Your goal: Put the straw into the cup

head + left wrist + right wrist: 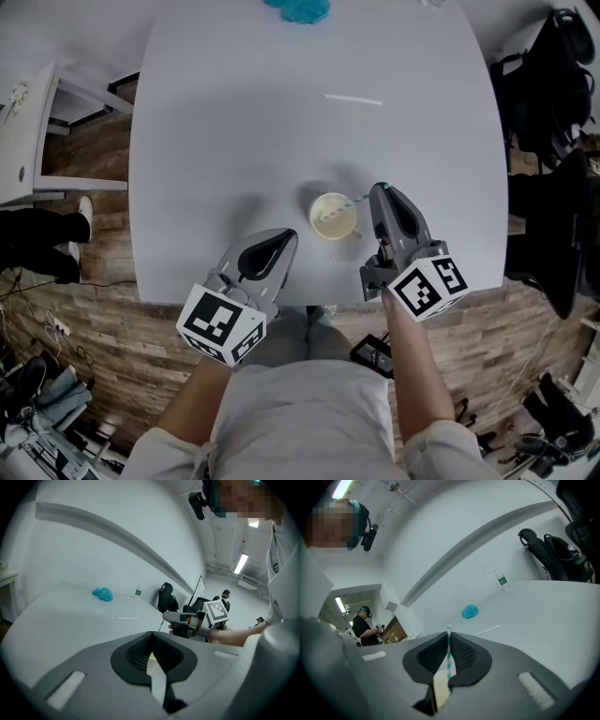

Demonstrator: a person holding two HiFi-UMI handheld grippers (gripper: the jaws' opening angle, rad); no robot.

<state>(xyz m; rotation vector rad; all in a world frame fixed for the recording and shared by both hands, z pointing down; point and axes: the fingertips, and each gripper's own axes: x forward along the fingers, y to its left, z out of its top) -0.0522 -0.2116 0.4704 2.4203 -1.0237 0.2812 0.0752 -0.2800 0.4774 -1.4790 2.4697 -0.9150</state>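
Clearly the work is at the point of delivery. Just right of centre in the head view, the right gripper point(378, 193) has its jaws clamped on the teal-striped straw point(352, 202). The straw's lower end already slants in over the rim of the cup point(333, 217), which stands at the middle of the table point(206, 112). The right gripper view confirms the hold, with the straw point(449, 651) pinched upright between the dark pads and its tip poking above them. To finish well, I judge the straw should go a little deeper, until its end meets the cup's bottom, before the jaws part. Released with too much length outside, it might tip back over the rim. The cup looks light, so a sideways push could shift or topple it. Opening slowly and drawing off along the straw's lean should avoid dragging it out. The left gripper point(287, 236), at the lower left of the cup and apart from it, has its jaws together on nothing and could steady the cup if needed. A white strip point(352, 98) lies well apart in the upper part of the frame.
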